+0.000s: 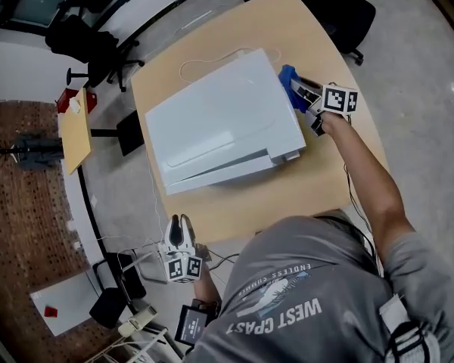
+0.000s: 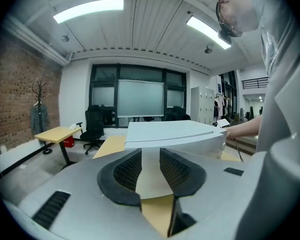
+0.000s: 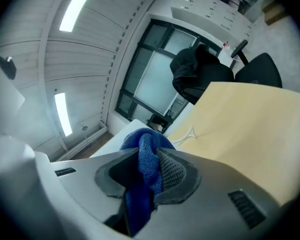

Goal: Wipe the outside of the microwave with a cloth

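Note:
A white microwave (image 1: 219,123) lies on the wooden table (image 1: 303,195), seen from above in the head view. My right gripper (image 1: 301,91) is shut on a blue cloth (image 1: 289,78) and holds it against the microwave's right side. In the right gripper view the blue cloth (image 3: 145,171) bunches between the fingers (image 3: 172,171), with the microwave (image 3: 117,144) just behind it. My left gripper (image 1: 180,225) hangs off the table's near edge, open and empty. In the left gripper view its jaws (image 2: 150,170) point level at the microwave (image 2: 175,134) across the table.
A white power cable (image 1: 204,60) loops on the table behind the microwave. Black office chairs (image 1: 340,6) stand at the far side. A small wooden side table (image 1: 76,131) with a red object stands to the left. Boxes and cables (image 1: 129,278) lie on the floor near me.

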`<state>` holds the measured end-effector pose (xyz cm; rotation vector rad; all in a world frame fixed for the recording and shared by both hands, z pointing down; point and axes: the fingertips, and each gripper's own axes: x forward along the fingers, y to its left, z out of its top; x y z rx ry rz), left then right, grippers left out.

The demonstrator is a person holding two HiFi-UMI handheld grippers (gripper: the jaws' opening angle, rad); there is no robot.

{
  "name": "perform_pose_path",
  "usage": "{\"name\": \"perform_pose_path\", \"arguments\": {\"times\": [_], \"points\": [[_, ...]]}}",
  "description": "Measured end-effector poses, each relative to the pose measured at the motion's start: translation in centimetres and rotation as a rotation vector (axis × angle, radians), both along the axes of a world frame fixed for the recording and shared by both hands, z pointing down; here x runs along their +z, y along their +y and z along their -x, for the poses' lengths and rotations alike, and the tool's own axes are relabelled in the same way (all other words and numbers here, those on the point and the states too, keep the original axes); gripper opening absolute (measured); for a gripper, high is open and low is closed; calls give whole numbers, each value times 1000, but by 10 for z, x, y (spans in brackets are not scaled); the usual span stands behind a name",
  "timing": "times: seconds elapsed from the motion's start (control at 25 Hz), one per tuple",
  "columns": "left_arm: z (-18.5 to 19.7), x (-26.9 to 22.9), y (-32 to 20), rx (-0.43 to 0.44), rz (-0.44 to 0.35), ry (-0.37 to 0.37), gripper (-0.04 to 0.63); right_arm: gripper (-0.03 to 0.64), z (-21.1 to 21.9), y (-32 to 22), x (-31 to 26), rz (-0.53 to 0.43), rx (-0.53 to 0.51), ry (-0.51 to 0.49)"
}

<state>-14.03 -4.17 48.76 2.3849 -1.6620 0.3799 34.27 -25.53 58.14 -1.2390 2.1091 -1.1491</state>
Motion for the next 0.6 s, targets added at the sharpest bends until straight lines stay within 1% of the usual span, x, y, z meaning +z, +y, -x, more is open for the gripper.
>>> {"name": "perform_pose_path", "arguments": {"times": [0.12,0.24,0.32,0.44,0.6], "points": [[-1,4,5,-30,15,-10,127,104,1,-22,50,107,-9,1],[-5,6,8,-48,29,-19,127,103,4,-6,107,240,-16,22],[-8,7,5,-46,30,-25,127,103,6,13,131,299,-27,25],[-14,12,0,-36,37,-29,127,102,14,52,150,355,-70,30],[-24,18,-7,-16,51,-25,127,100,27,114,146,379,-180,42]]}}
